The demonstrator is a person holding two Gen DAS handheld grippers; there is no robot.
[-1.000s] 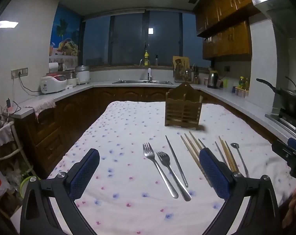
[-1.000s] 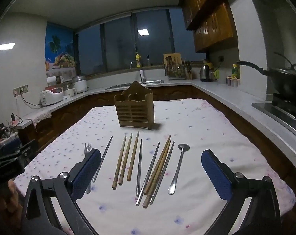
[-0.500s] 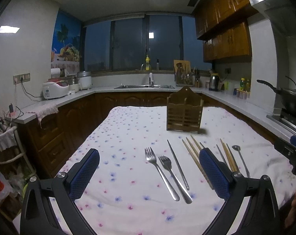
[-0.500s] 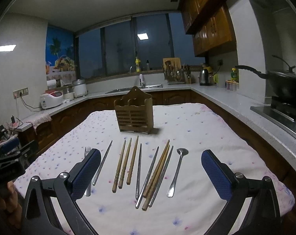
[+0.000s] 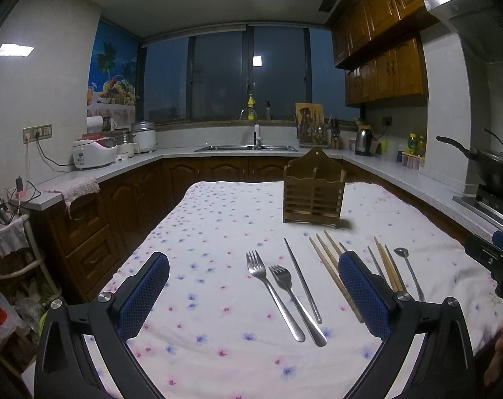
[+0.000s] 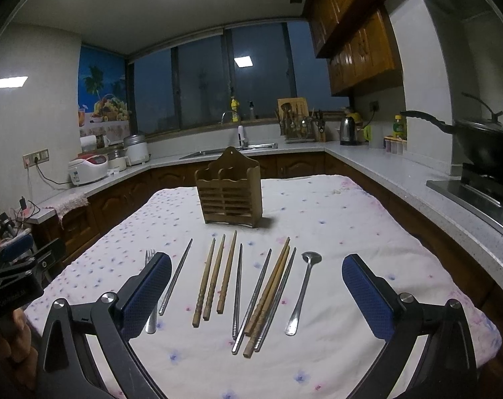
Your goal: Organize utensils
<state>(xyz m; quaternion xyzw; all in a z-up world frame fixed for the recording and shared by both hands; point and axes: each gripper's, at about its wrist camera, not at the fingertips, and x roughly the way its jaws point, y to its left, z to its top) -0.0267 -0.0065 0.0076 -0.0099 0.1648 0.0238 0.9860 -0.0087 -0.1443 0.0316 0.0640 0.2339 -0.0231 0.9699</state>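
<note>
- Both the left claw (image 5: 253,294) and the right claw (image 6: 256,294) are held wide apart and empty above the surface (image 6: 351,232).
- The forks (image 5: 278,292), chopsticks (image 6: 214,279) and spoon (image 6: 304,286) lie flat in a row before the wooden holder (image 6: 229,196).
- One thin piece should be pinched near its middle, probably, then stood upright in a holder slot.

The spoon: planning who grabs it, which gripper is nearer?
Right. The spoon lies between the right gripper fingers; the left gripper hovers over the forks, spoon beyond.
</note>
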